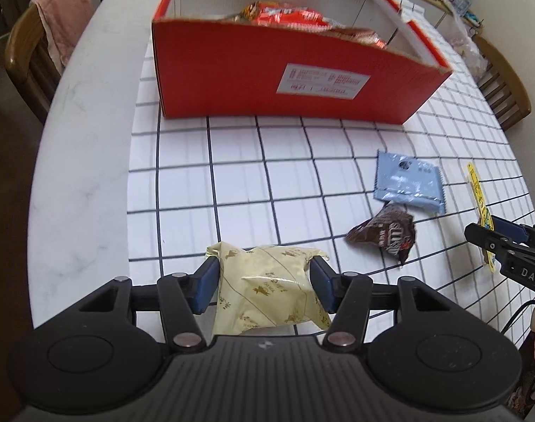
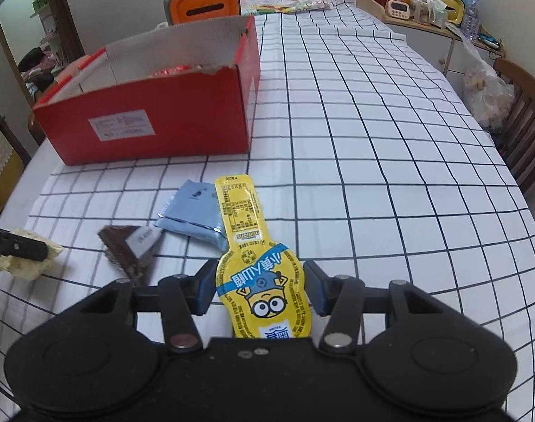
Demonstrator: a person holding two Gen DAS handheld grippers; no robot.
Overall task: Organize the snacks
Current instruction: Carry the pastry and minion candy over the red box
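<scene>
My left gripper (image 1: 264, 281) is shut on a cream snack pack (image 1: 267, 292), pads pressing both its sides. My right gripper (image 2: 260, 286) has its pads at both sides of a yellow Minions pouch (image 2: 257, 263); the left pad touches it and a small gap shows at the right. A red cardboard box (image 1: 285, 74), also in the right wrist view (image 2: 155, 119), stands further back and holds red snack bags (image 1: 288, 17). A light-blue packet (image 1: 408, 183) and a brown M&M's bag (image 1: 383, 235) lie on the checked cloth between the grippers.
The white checked tablecloth (image 2: 373, 176) covers a marble table. Wooden chairs stand at the left (image 1: 28, 49) and the right (image 2: 527, 123). An orange container (image 2: 204, 3) sits behind the box. A shelf with bottles and clutter (image 2: 425, 3) is at the far right.
</scene>
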